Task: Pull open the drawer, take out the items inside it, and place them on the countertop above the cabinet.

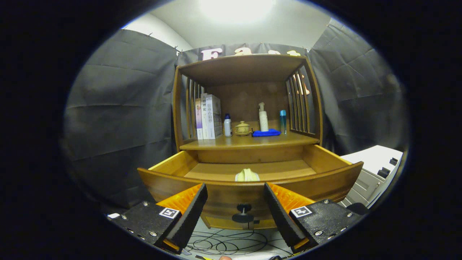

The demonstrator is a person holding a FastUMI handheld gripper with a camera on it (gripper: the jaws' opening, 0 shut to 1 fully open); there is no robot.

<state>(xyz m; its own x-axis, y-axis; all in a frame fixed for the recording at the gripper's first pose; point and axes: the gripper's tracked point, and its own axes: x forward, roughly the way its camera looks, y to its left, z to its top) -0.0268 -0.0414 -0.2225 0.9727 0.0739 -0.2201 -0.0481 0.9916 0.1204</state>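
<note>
The wooden drawer (325, 180) of the cabinet stands pulled out toward me. Inside it, near the front wall, lies a pale yellow-white cloth item (247, 175). A dark round knob (243, 209) sticks out of the drawer front, just ahead of and between my fingers. My gripper (235, 207) is open, its black pads (191, 213) apart on either side of the knob and holding nothing. Above the drawer is the wooden countertop (249, 142) of the cabinet, under a slatted shelf frame.
On the countertop stand some books (208, 117), a small white bottle (227, 126), a yellow lidded pot (242, 129), a white pump bottle (263, 118) on a blue cloth (266, 133), and a blue-capped bottle (283, 121). A white cabinet (375, 173) sits to the right. Cables (231, 245) lie on the floor below.
</note>
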